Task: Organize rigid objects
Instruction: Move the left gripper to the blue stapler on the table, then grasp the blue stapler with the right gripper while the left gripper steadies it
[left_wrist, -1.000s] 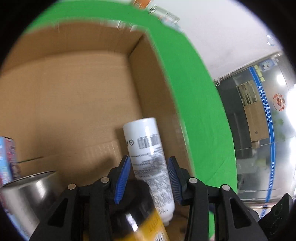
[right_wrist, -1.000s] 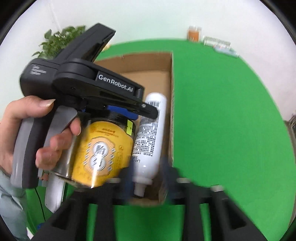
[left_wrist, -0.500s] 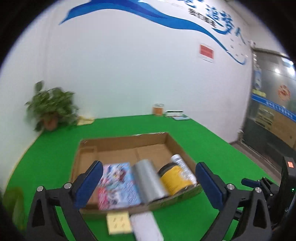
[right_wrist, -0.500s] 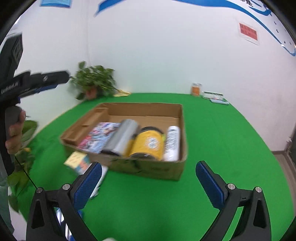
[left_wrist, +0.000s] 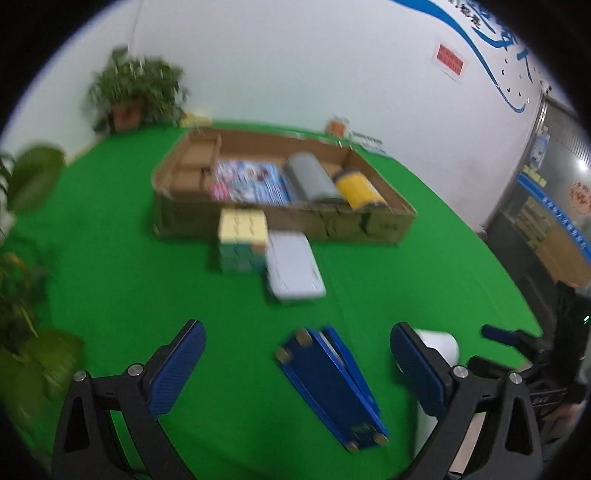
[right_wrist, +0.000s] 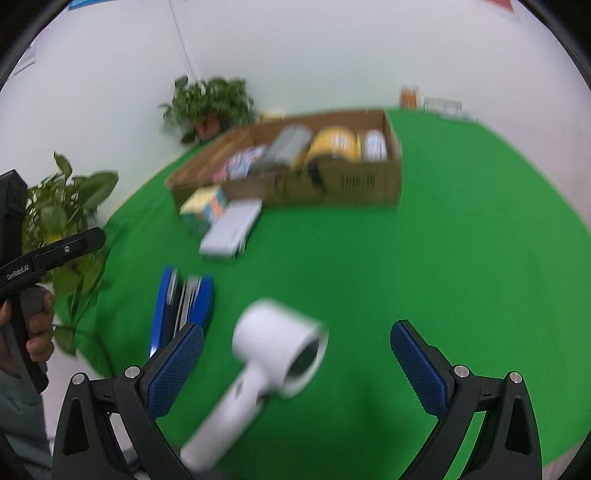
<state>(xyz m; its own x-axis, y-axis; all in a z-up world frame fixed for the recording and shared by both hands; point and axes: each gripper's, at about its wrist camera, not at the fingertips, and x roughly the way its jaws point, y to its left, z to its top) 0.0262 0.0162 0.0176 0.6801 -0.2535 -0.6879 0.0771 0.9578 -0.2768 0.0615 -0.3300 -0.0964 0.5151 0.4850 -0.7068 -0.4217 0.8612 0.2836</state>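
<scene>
both tools hang over the green surface (left_wrist: 110, 280) with their jaws spread wide and nothing between them — the left tool (left_wrist: 297, 363) above a blue case (left_wrist: 330, 384) that lies flat near the front edge, the right tool (right_wrist: 297, 363) above a white hair dryer (right_wrist: 266, 365) lying on its side with its barrel mouth turned toward the right.

the cardboard box (left_wrist: 332, 225) sits toward the far edge of the surface. the left wrist view looks down into it: a colourful printed book (left_wrist: 247, 182) lies flat beside a grey cylinder (left_wrist: 312, 179) and a yellow jar (left_wrist: 360, 190), both on their sides, with small cardboard compartments at the box's left end. the right wrist view sees the same box (right_wrist: 354, 181) from its other end and adds what the left one does not show — a white spray can (right_wrist: 375, 146) lying against the end wall, just beside the yellow jar (right_wrist: 336, 144).

outside the box, touching or nearly touching its near wall, stands a pastel block stack (left_wrist: 242, 240), and just beside that a pale flat case (left_wrist: 293, 271) lies on the surface.

the left wrist view catches only a white corner of the dryer (left_wrist: 439, 343) behind its right finger, while the right wrist view shows it whole. the right view also takes in the left tool's black handle with a hand (right_wrist: 35, 332) wrapped around it at the left edge. potted plants (right_wrist: 210, 103) stand at the far left corner. both views are blurred.
</scene>
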